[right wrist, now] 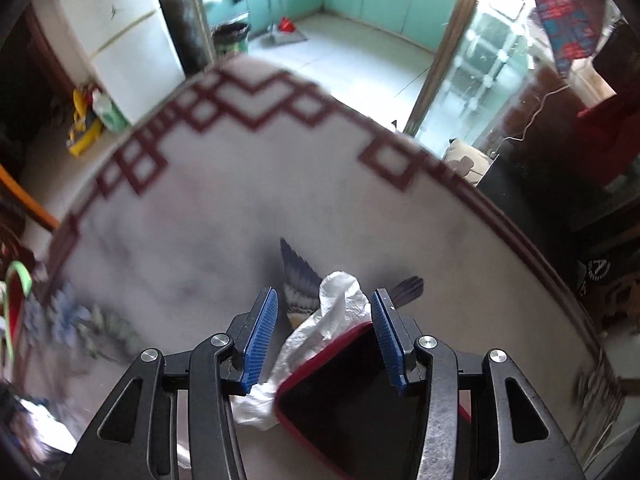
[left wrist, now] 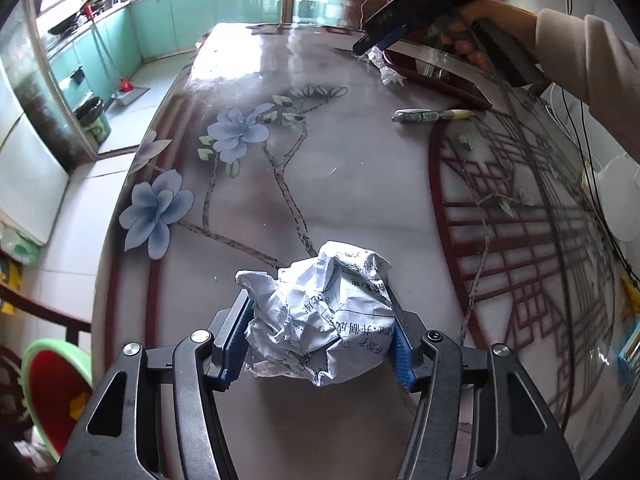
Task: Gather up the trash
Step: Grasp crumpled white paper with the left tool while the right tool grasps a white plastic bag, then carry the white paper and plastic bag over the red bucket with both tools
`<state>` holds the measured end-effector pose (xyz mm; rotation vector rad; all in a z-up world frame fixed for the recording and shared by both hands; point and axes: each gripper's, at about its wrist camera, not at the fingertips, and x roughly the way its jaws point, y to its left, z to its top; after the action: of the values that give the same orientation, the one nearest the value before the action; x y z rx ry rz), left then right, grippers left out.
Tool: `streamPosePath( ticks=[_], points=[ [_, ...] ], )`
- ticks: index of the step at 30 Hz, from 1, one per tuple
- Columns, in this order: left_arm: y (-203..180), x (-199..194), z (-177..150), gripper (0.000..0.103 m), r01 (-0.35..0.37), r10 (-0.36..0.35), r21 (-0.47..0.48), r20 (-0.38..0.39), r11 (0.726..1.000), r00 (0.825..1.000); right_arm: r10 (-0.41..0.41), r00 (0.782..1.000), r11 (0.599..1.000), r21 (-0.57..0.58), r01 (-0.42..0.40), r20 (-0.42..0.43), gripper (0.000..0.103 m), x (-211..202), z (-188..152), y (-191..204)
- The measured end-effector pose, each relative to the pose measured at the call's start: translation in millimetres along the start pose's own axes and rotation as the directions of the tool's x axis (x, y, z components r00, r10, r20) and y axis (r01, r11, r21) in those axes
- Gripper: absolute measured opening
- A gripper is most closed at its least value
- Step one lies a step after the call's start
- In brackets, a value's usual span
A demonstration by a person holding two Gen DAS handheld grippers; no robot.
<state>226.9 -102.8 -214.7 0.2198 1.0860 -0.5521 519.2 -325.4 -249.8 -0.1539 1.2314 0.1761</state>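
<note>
Left wrist view tells most of it: the left gripper (left wrist: pixel 318 328) has its blue pads squeezed in on both sides of a crumpled ball of printed paper (left wrist: pixel 320 316), which sits dead centre between them over the flower-painted tabletop (left wrist: pixel 360 184). Can't tell if the ball is lifted or resting on the surface. Far across the table you can see the right gripper (left wrist: pixel 370 46) nosing down at a white tissue scrap (left wrist: pixel 386 70) by the corner of a dark red tray (left wrist: pixel 448 84). A pen (left wrist: pixel 430 115) lies near the tray too.

Right wrist view fills in what that one can't. The right gripper (right wrist: pixel 324 336) is spread wide, and the tissue scrap (right wrist: pixel 320 328) lies straight ahead between the fingers, running roughly front to back, its lower part touching the red tray rim (right wrist: pixel 320 356). So my guess is the right hand is the one for the tissue, and the squeeze has to catch the tissue without pinching the tray edge. It's a blurry shot though.
</note>
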Motion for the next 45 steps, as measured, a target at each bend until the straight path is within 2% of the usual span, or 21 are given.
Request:
streamPosePath(
  ticks=[1,3,4,5,9,11,14,18,23,25,32,40,45],
  points=[
    [1,0,2,0.057,0.006,-0.006,-0.008,0.001,1.000,1.000,-0.005,1.000,1.000,-0.010,0.005,0.001,0.039,3,0,0],
    [6,0,4,0.057,0.018,-0.018,-0.032,0.003,0.999,1.000,0.033,0.999,0.999,-0.002,-0.033,0.014,0.019,6,1,0],
    [8,0,4,0.057,0.022,-0.021,-0.043,0.004,0.999,1.000,0.027,0.999,1.000,0.001,-0.027,0.018,0.013,7,1,0],
    [11,1,6,0.057,0.025,-0.024,-0.056,0.005,0.998,1.000,0.008,1.000,1.000,-0.008,-0.007,0.016,0.002,9,1,2],
    [14,1,8,0.057,0.025,-0.026,-0.083,0.000,0.996,1.000,-0.010,0.999,1.000,-0.013,0.010,0.034,0.001,2,-5,7],
    [16,-1,6,0.057,0.017,-0.018,-0.101,-0.012,0.995,1.000,0.034,0.996,0.999,0.022,-0.036,0.086,0.001,-16,-9,12],
    [23,-4,2,0.057,0.014,-0.018,-0.132,-0.028,0.991,0.999,0.089,0.979,0.993,0.055,-0.101,0.181,0.001,-55,-22,24],
    [33,-11,-6,0.057,0.005,-0.015,-0.185,-0.055,0.983,0.998,0.123,0.953,0.989,0.042,-0.140,0.277,0.001,-109,-42,54],
    [36,-36,-18,0.057,-0.019,0.013,-0.200,-0.029,0.980,0.999,0.054,0.940,0.998,0.013,-0.062,0.336,0.001,-174,-76,110],
    [36,-49,-23,0.057,-0.025,0.024,-0.202,-0.011,0.979,1.000,0.049,0.933,0.998,0.022,-0.061,0.356,0.001,-195,-91,132],
    [33,-90,-44,0.055,-0.024,0.034,-0.182,0.050,0.983,0.998,0.034,0.928,0.995,0.077,-0.068,0.372,0.001,-249,-156,217],
    [39,-124,-87,0.052,-0.018,0.032,-0.182,0.075,0.983,0.997,0.074,0.927,0.986,0.110,-0.122,0.368,0.001,-285,-225,273],
    [47,-142,-106,0.052,-0.089,0.103,-0.160,0.080,0.983,0.991,0.061,0.923,0.990,0.094,-0.104,0.379,0.001,-303,-249,303]
  ],
)
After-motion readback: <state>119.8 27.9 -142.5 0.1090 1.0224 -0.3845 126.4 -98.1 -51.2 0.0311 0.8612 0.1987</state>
